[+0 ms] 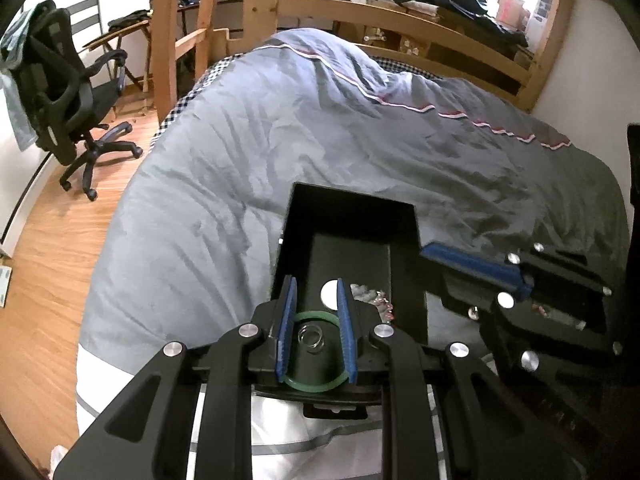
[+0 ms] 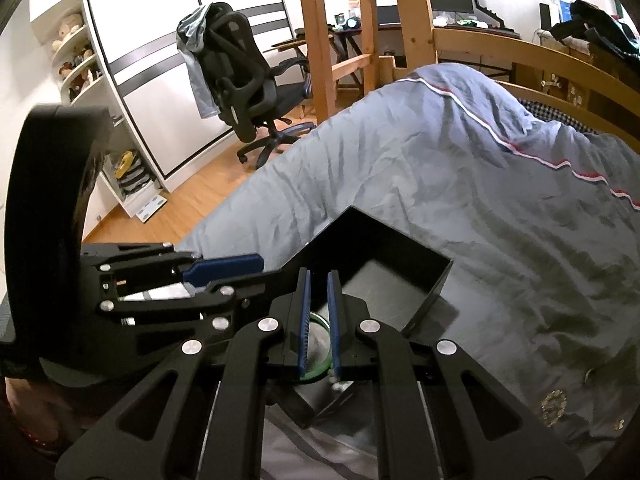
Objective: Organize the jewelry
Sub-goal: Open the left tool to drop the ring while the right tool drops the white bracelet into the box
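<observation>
- Bangle (image 1: 316, 388), green, lies in the black box (image 1: 408, 216) beside a clear ring (image 1: 311, 338).
- Left gripper (image 1: 314, 334) open, pads straddling it; we'd release cleanly, lift straight.
- Right gripper (image 2: 319, 320) nearly shut, apparently empty.
- Brooch (image 2: 554, 402) waits on the duvet (image 2: 480, 168).

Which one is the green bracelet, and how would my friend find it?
Start at the big grey quilt on the bed, then find the open black box lying on it. Inside the box, at the near end, the green bangle lies flat between the left gripper's blue pads. It is the only green ring there, much bigger than the small clear ring lying inside it.
</observation>
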